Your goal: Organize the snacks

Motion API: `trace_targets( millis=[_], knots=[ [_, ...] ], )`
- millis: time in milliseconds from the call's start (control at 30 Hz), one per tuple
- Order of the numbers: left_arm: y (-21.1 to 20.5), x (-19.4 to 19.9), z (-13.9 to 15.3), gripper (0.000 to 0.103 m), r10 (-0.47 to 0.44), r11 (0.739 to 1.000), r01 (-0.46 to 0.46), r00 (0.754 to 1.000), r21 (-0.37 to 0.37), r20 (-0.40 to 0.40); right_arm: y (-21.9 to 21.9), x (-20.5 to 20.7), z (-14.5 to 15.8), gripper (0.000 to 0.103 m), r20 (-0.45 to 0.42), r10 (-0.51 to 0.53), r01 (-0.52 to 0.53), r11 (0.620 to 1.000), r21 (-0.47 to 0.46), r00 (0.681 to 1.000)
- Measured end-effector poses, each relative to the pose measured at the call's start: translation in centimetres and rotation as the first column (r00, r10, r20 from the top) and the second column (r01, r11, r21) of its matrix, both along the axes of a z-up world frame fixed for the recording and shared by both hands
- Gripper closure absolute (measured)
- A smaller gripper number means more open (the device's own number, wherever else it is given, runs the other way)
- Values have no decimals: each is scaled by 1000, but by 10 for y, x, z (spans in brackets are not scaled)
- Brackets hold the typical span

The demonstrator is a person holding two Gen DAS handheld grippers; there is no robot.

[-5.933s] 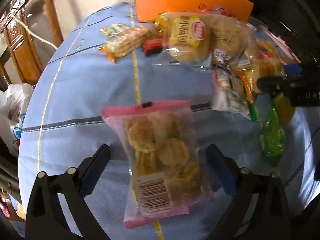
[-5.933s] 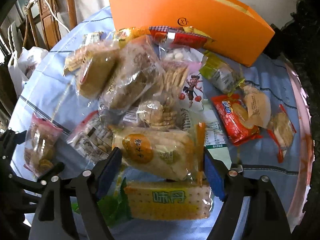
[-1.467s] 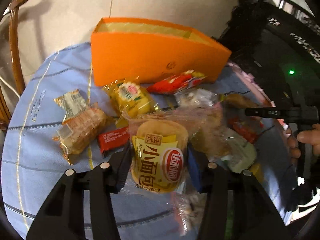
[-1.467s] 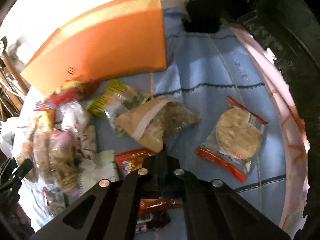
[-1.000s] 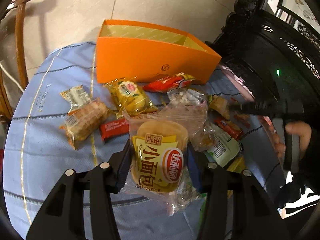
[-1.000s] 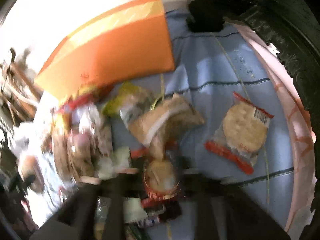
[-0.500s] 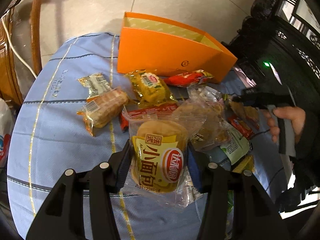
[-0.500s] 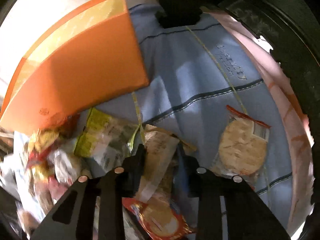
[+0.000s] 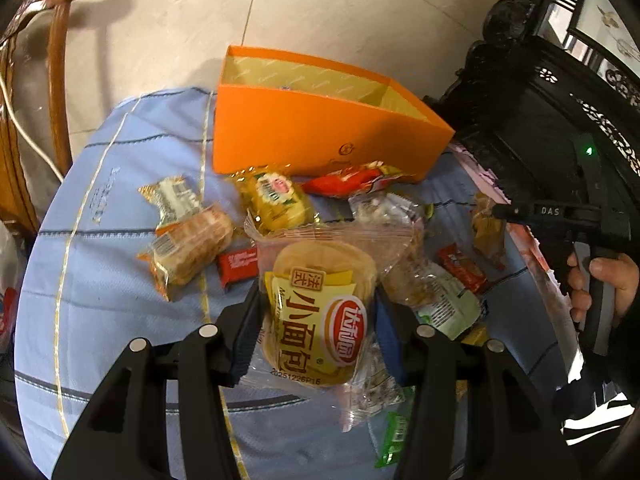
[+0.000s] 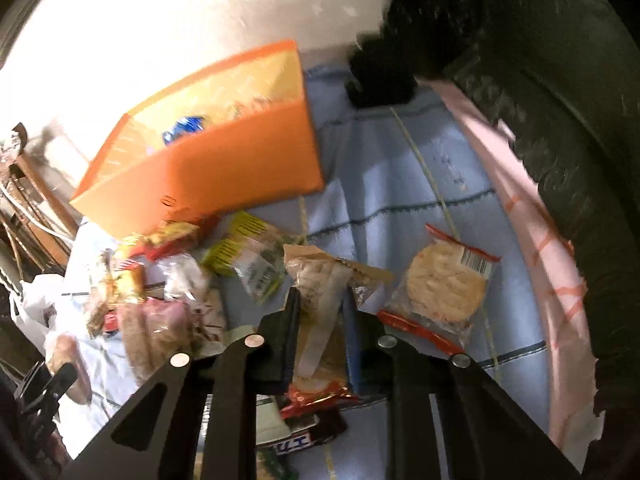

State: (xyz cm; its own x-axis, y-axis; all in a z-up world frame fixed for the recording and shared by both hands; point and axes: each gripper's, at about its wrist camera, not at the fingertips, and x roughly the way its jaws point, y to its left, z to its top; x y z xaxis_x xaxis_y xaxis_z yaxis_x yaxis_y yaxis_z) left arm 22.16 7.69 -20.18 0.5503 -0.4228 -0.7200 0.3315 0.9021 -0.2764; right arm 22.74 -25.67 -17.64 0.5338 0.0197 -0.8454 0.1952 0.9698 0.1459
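My left gripper (image 9: 316, 312) is shut on a clear bread packet with a yellow and red label (image 9: 320, 312) and holds it above the table. My right gripper (image 10: 322, 312) is shut on a brown snack packet with a white strip (image 10: 324, 288), lifted off the cloth; it also shows in the left wrist view (image 9: 484, 224). An open orange box (image 9: 320, 136) stands at the table's far side, and in the right wrist view (image 10: 224, 164) a blue item lies inside it. Several snack packets lie in front of the box.
A round cracker packet with red edges (image 10: 444, 280) lies right of my right gripper. A biscuit packet (image 9: 188, 244) and a yellow bread packet (image 9: 276, 200) lie on the blue tablecloth (image 9: 100, 240). Dark carved furniture (image 9: 540, 100) borders the right; a wooden chair (image 9: 40, 80) stands left.
My right gripper shut on the brown packet and lifted it. My left gripper, holding the bread packet, rose higher and now sees into the box.
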Motion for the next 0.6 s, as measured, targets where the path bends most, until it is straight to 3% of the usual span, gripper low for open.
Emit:
trace_targets(
  millis=[100, 200, 267, 300, 367, 467, 600],
  knots=[
    [-3, -1, 0, 53, -9, 1000, 9, 1000, 8, -3, 4, 13, -17, 83, -86, 43, -41, 999, 31, 995],
    [-4, -4, -4, 53, -13, 1000, 13, 1000, 16, -18, 15, 26, -38, 80, -157, 66, -77, 995, -67, 985],
    [-1, -7, -6, 53, -18, 1000, 18, 1000, 21, -20, 21, 32, -45, 43, -162, 64, -85, 989, -124, 985],
    [1, -8, -6, 53, -17, 1000, 18, 1000, 25, -20, 22, 34, -46, 39, -155, 57, -77, 989, -126, 986],
    [4, -10, -7, 53, -10, 1000, 10, 1000, 30, -22, 28, 38, -50, 39, -154, 49, -68, 990, -121, 987],
    [12, -8, -9, 53, 18, 999, -17, 999, 31, -34, 40, 45, -66, 40, -236, 37, -87, 975, -205, 971],
    [20, -7, -7, 53, 39, 999, -38, 999, 26, -30, 37, 38, -67, 58, -198, 39, -76, 980, -183, 979]
  ],
)
